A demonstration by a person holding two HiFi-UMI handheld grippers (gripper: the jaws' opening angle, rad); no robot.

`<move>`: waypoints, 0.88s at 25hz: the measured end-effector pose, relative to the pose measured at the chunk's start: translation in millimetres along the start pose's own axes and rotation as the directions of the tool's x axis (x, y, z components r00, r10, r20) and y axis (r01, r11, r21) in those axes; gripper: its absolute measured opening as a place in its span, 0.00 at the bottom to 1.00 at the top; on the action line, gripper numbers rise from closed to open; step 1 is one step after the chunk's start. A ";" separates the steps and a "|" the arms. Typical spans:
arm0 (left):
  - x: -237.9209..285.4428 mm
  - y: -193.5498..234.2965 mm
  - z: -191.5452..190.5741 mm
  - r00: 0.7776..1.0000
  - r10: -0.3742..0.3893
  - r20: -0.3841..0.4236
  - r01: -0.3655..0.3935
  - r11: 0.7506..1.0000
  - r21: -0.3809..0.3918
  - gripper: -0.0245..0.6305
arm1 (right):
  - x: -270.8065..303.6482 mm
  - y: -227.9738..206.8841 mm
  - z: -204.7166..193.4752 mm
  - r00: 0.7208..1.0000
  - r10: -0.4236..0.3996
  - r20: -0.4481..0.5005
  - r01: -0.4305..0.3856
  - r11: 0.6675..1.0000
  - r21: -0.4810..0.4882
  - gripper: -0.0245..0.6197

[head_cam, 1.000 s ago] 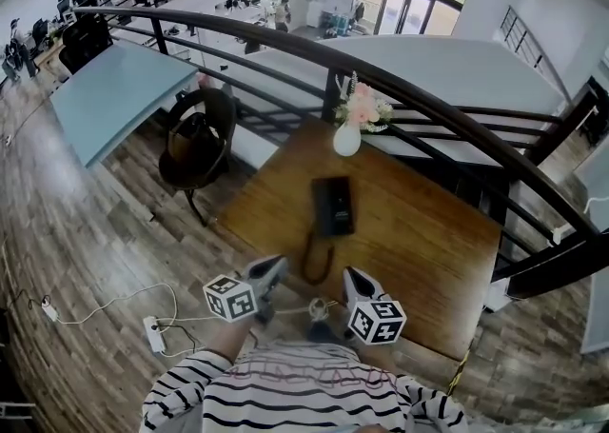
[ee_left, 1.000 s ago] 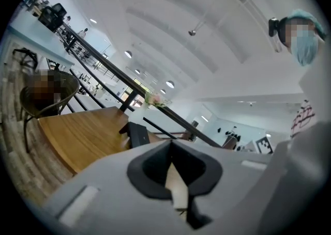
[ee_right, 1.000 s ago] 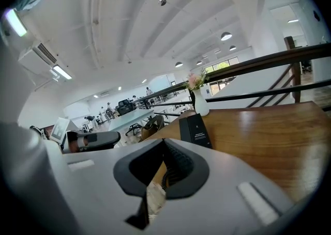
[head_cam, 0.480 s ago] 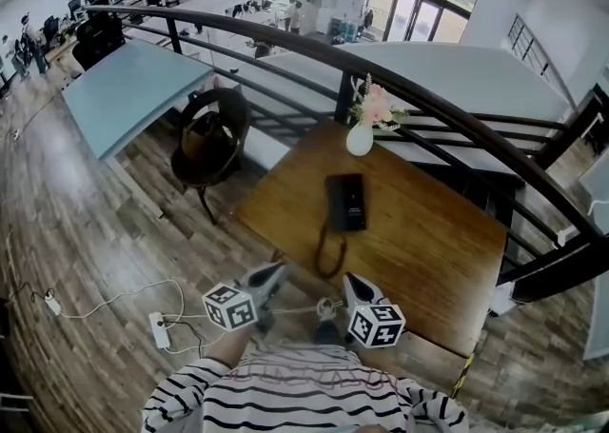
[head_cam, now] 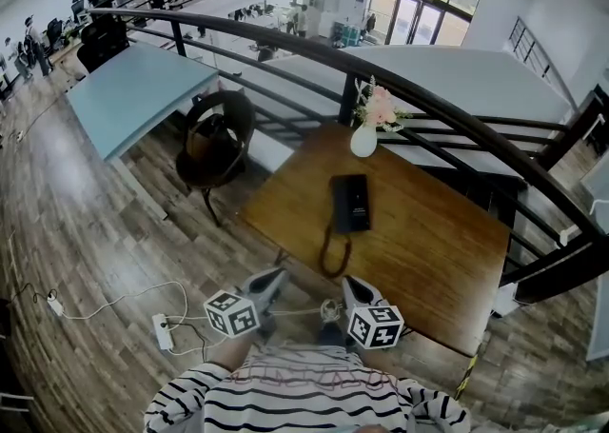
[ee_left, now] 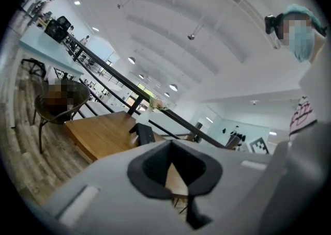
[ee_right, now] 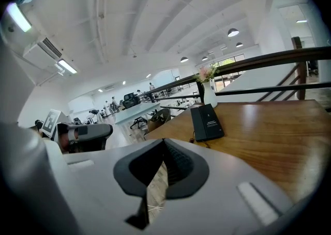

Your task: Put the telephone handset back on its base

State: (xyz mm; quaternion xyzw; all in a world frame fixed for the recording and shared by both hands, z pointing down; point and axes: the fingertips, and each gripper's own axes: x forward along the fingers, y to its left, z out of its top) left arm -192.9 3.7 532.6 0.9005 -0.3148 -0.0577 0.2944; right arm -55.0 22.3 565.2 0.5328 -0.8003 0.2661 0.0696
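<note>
A black telephone point(head_cam: 351, 203) lies flat in the middle of a wooden table point(head_cam: 428, 260), and its dark cord point(head_cam: 333, 255) loops toward the near edge. The right gripper view shows the telephone point(ee_right: 207, 122) with a long strip along its left side that looks like the handset resting on the base. It also shows small in the left gripper view, as the telephone point(ee_left: 145, 133). My left gripper point(head_cam: 265, 286) and right gripper point(head_cam: 356, 292) hang close to my body, short of the table's near edge. Both are shut and hold nothing: left gripper point(ee_left: 175, 172), right gripper point(ee_right: 158, 172).
A white vase with pink flowers point(head_cam: 365, 134) stands at the table's far edge, just in front of a black railing point(head_cam: 447, 108). A dark round chair point(head_cam: 214, 141) sits left of the table. A power strip point(head_cam: 162, 331) with cables lies on the floor at left.
The head view has drifted a little, so the telephone sits slightly further right in the picture. Both grippers stay shut near my body, almost where they were.
</note>
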 end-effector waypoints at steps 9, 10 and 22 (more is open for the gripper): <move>-4.4 1.8 -3.2 1.000 0.010 0.007 -0.010 1.000 -0.019 0.04 | -1.1 1.2 -2.1 1.000 -0.001 -0.011 0.001 1.000 -0.008 0.04; -4.0 2.1 -3.6 1.000 0.012 0.007 -0.012 1.000 -0.020 0.04 | -0.8 1.0 -2.0 1.000 0.001 -0.013 -0.001 1.000 -0.009 0.04; 5.4 4.6 -6.6 1.000 0.012 0.001 -0.012 0.999 -0.041 0.04 | 5.5 -5.0 3.4 1.000 0.012 -0.019 -0.012 1.000 -0.016 0.04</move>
